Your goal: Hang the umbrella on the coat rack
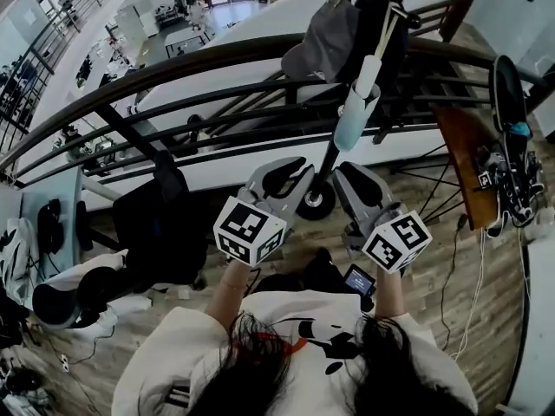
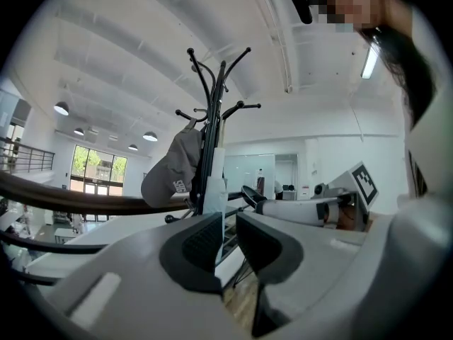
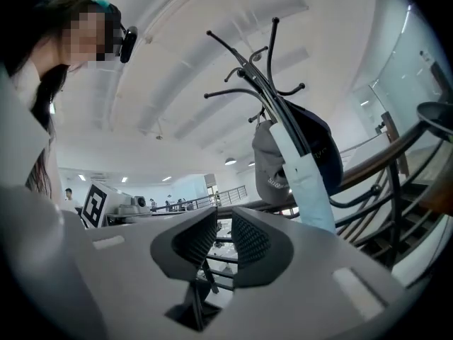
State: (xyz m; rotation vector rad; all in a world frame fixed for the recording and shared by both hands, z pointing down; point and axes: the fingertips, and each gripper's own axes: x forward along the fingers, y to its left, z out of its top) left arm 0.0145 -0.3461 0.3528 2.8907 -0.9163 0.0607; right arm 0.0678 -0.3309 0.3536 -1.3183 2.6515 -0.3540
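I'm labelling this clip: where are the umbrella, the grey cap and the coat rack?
umbrella (image 1: 354,118), head view, pale blue folded canopy
grey cap (image 1: 323,42), head view, its crown
coat rack (image 3: 265,96), right gripper view, pole below the hooks

Coat rack (image 1: 330,166): before railing (image 1: 173,66), pole between left tongs (image 1: 284,178) and right tongs (image 1: 357,187). On rack: umbrella (image 1: 356,109); cap (image 1: 323,38), left of umbrella.
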